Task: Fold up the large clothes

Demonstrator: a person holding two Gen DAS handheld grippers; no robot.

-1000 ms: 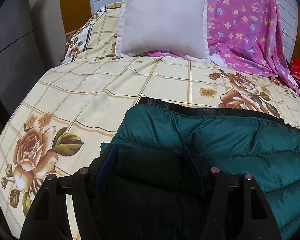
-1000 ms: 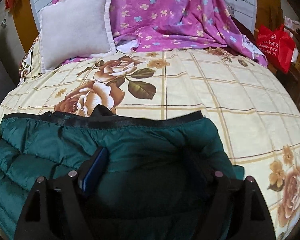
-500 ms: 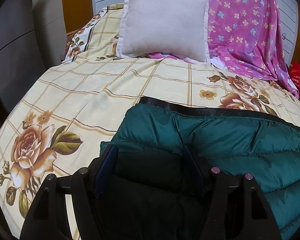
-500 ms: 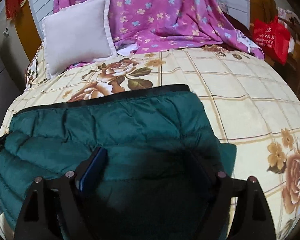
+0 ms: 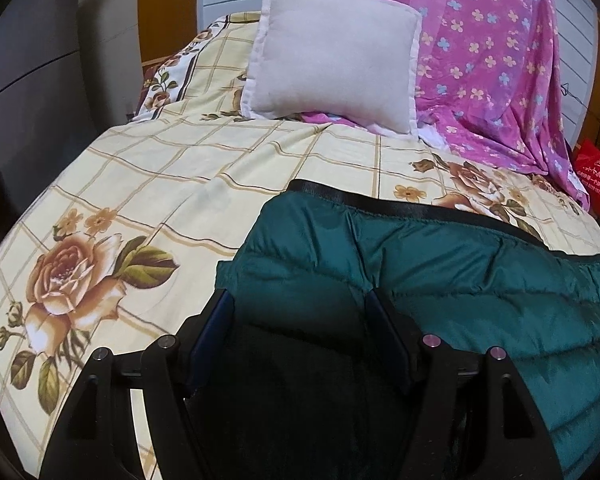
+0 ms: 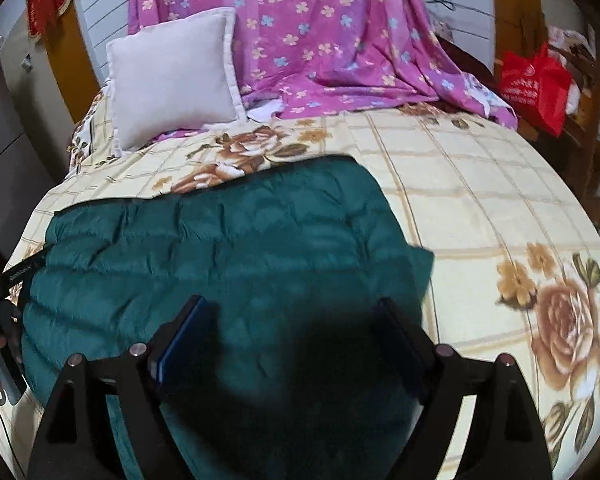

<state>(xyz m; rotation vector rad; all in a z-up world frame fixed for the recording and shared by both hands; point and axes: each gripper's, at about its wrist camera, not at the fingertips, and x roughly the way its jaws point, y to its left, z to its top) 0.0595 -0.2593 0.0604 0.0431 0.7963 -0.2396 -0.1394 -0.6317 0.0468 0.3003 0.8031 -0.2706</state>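
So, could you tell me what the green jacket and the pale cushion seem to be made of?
Green jacket: probably padded nylon or polyester, slightly glossy; stitched puffy quilted bands catch the light. Pale cushion: apparently matte woven or suede-like fabric with a flat flanged edge; exact fibre unclear.

White print on the red bag (image 5: 598,178) at two o'clock, too small to read; nothing else legible.

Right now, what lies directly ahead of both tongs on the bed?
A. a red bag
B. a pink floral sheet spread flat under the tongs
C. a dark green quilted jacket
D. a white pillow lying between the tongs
C: the dark green quilted jacket lies on the floral bedspread ahead of the left tongs and right tongs; the pillow sits far back.
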